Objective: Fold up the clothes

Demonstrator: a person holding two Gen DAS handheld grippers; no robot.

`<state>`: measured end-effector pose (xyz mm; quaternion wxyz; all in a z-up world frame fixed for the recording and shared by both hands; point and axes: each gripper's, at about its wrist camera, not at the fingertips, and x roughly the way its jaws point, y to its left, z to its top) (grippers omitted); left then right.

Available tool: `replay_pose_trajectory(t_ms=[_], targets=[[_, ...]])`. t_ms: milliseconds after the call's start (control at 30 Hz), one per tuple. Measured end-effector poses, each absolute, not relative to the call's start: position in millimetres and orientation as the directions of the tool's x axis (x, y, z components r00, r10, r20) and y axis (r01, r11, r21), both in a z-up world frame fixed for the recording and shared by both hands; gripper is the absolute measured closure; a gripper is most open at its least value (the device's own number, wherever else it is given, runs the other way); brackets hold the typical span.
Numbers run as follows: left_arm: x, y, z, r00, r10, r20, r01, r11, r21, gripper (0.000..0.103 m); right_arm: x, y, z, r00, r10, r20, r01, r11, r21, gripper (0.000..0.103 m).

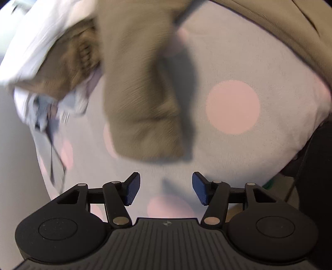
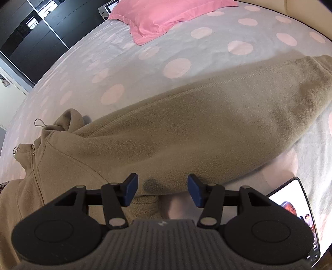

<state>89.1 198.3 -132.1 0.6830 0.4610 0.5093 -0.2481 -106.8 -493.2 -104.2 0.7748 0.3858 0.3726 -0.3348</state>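
Two grippers, both spread wide with nothing between the pads. The left gripper (image 1: 166, 189) hangs over the bedsheet (image 1: 228, 62), grey with pink dots, its blue pads (image 1: 132, 189) clear of any cloth. Ahead of it a tan fleece sleeve (image 1: 143, 99) runs down the sheet, cuff end nearest the gripper but apart from it; the view is motion-blurred. To the left sits a crumpled heap of white cloth (image 1: 35, 47) mixed with more tan fabric, details too smeared to tell.

The right gripper (image 2: 162, 191) is also released, fingers straddling the near edge of the tan fleece jacket (image 2: 186, 128), pads (image 2: 130, 191) just beside the cloth but not pinching it. The jacket lies flat across the bed, zipper (image 2: 34, 164) and collar to the left, sleeve stretching right. A pink pillow (image 2: 161, 16) rests at the far end of the sheet. A lit phone (image 2: 296, 209) lies on the sheet at right. Dark wardrobe (image 2: 31, 37) stands beyond the bed.
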Motion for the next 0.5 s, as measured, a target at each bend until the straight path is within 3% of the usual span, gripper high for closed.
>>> replay_pose_trajectory(t_ms=[133, 267, 500], targets=[[108, 230, -110, 0.343, 0.035, -0.939, 0.677, 0.683, 0.273, 0.049, -102, -491, -104, 0.499, -0.228, -0.836, 0.8, 0.492, 0.343, 0.046], [135, 258, -96, 0.358, -0.104, -0.928, 0.48, 0.873, 0.087, 0.049, -97, -488, -104, 0.496, -0.228, -0.838, 0.794, 0.51, 0.331, 0.046], [181, 276, -102, 0.447, -0.214, -0.869, 0.188, 0.972, -0.142, 0.048, -95, -487, -106, 0.479, -0.24, -0.844, 0.799, 0.518, 0.306, 0.043]])
